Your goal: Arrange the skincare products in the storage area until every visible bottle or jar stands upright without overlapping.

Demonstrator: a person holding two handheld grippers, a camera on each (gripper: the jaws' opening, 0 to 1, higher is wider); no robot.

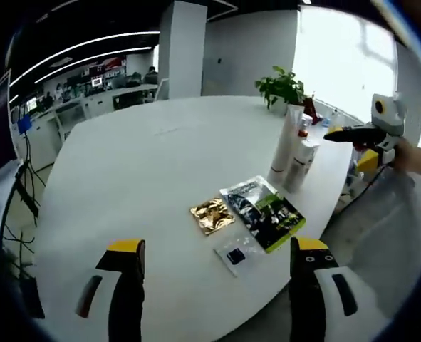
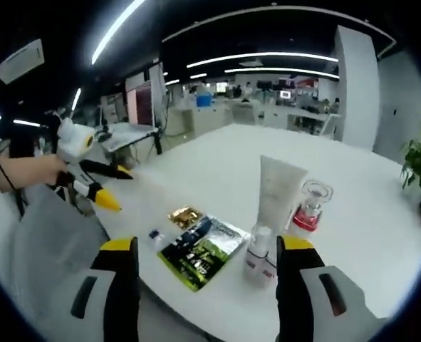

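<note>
Hovering above the near edge of a white table [image 1: 146, 164], left gripper [image 1: 217, 256] with jaws spread wide and nothing between them. Ahead of it, between the two jaws: a small clear sachet with a dark square [image 1: 236, 255] lying flat, closest of all. Just beyond that, a gold foil sachet [image 1: 212, 214] on the left and a larger green-and-black packet [image 1: 263, 211] on the right, both flat, edges nearly meeting. Farther ahead and to the right, a tall white tube [image 1: 285, 146] standing upright, with a shorter white bottle [image 1: 300, 164] upright just beside it and a small red-based jar [image 1: 305, 125] partly hidden behind. Beyond those, a potted plant [image 1: 281, 87] at the far edge of the table. Off to the right, the other gripper, held in a hand [image 1: 409, 155].

Hanging over the opposite table edge [image 2: 352, 214], right gripper [image 2: 206, 253] likewise parted wide and holding nothing. Directly ahead between its jaws: green-and-black packet [image 2: 199, 249] flat, gold foil sachet [image 2: 184, 215] just past it, clear sachet [image 2: 155, 236] toward the left jaw. Near the right jaw: short white bottle [image 2: 258, 253] upright, tall white tube [image 2: 280, 191] upright just behind it, clear jar with red base [image 2: 311, 205] upright beside the tube. Far left, the left gripper in view, gripped by a hand [image 2: 43, 171].
</note>
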